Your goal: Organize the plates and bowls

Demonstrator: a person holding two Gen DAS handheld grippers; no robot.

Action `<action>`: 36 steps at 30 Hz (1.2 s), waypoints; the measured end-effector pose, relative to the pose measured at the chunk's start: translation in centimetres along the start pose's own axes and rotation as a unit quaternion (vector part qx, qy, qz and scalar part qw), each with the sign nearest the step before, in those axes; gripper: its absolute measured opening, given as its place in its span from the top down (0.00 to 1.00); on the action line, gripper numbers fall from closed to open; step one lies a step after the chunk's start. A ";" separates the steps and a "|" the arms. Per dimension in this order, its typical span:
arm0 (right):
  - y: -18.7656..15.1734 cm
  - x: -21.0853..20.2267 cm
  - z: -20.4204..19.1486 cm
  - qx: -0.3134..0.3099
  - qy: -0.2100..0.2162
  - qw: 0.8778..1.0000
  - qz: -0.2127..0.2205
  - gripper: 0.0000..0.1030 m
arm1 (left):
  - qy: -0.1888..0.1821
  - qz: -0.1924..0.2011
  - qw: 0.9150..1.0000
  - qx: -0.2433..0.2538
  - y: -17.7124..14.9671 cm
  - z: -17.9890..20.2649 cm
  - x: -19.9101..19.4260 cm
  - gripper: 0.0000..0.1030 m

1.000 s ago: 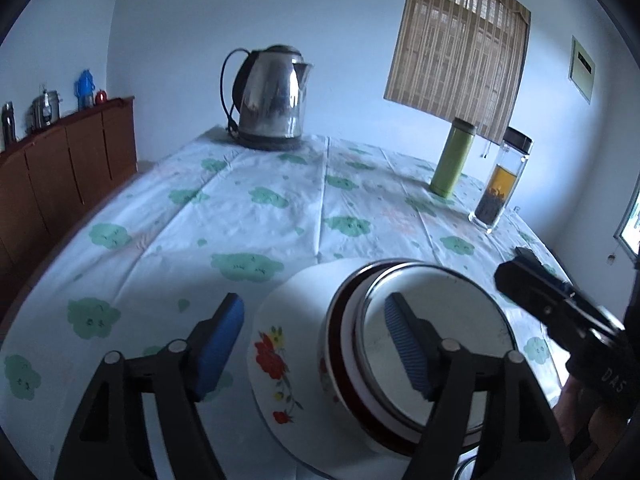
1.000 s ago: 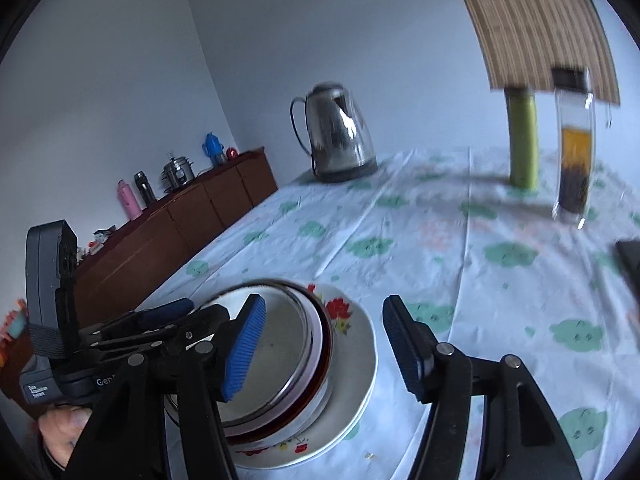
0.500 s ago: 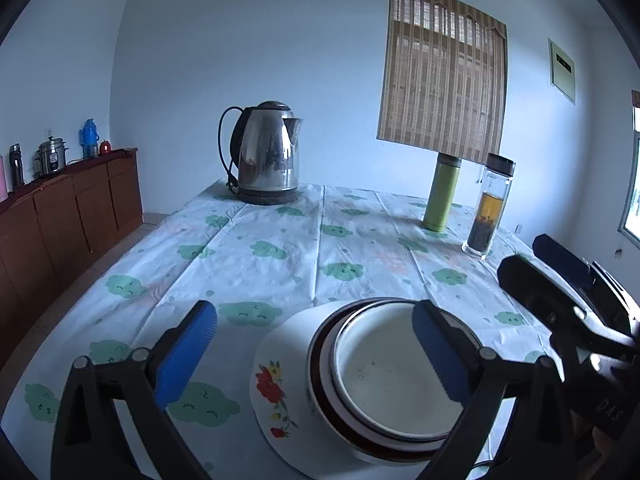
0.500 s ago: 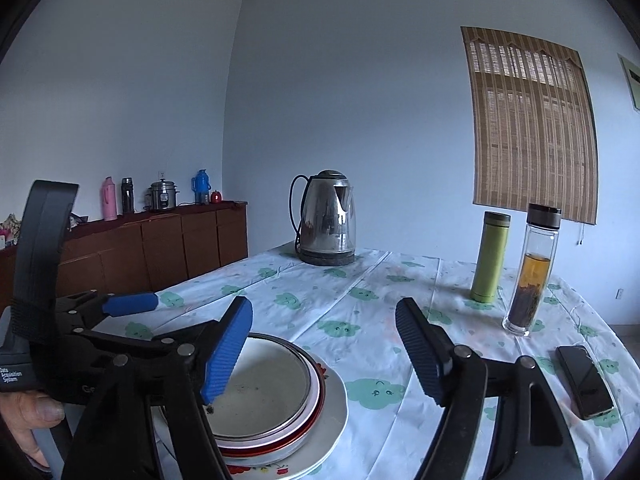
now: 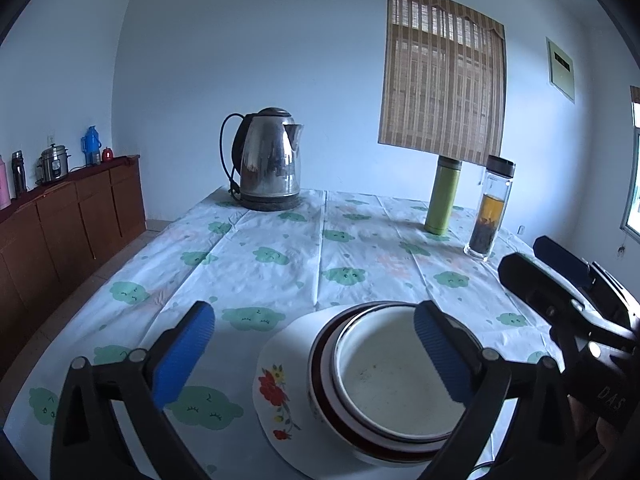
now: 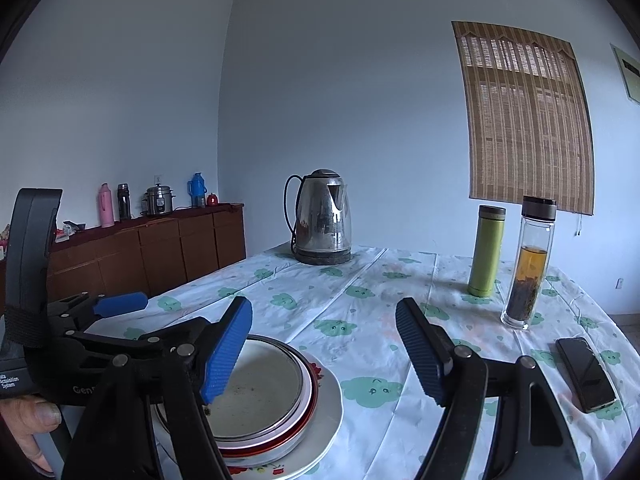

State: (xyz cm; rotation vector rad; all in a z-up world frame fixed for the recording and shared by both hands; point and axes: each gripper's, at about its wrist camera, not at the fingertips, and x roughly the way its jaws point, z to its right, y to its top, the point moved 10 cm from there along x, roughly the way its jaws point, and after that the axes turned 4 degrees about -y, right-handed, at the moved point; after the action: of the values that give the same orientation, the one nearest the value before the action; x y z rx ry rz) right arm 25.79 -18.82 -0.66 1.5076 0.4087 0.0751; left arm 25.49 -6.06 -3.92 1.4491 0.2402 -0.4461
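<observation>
Two grippers lifted clear of the stacked dishes.
Left gripper (image 5: 312, 350) and right gripper (image 6: 324, 354), jaws wide and empty, have risen; bowls (image 5: 394, 376) nested on plate (image 5: 280, 360), stacking apparently done.

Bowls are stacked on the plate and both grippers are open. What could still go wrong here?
The left gripper hangs open over the bowl stack, one finger above the bowl; a careless move might knock the stack. The stack sits off-centre on the plate, near the table's front edge, so a nudge could slide it off. The right gripper could bump the phone.
</observation>
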 end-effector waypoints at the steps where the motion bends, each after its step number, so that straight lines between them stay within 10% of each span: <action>1: 0.0 0.0 0.0 0.001 0.000 1.000 0.000 0.26 | 0.001 0.000 1.000 0.001 0.0 0.0 0.0 0.01; 36: 0.7 -0.7 1.0 0.009 -0.016 1.000 0.018 0.26 | 0.011 0.021 0.999 0.028 0.7 1.0 -0.9 0.01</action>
State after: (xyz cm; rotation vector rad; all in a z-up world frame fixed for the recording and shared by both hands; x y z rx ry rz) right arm 25.55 -19.90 0.17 1.5320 0.3580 0.0749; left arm 24.82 -6.89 -2.80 1.5114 0.2166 -0.4057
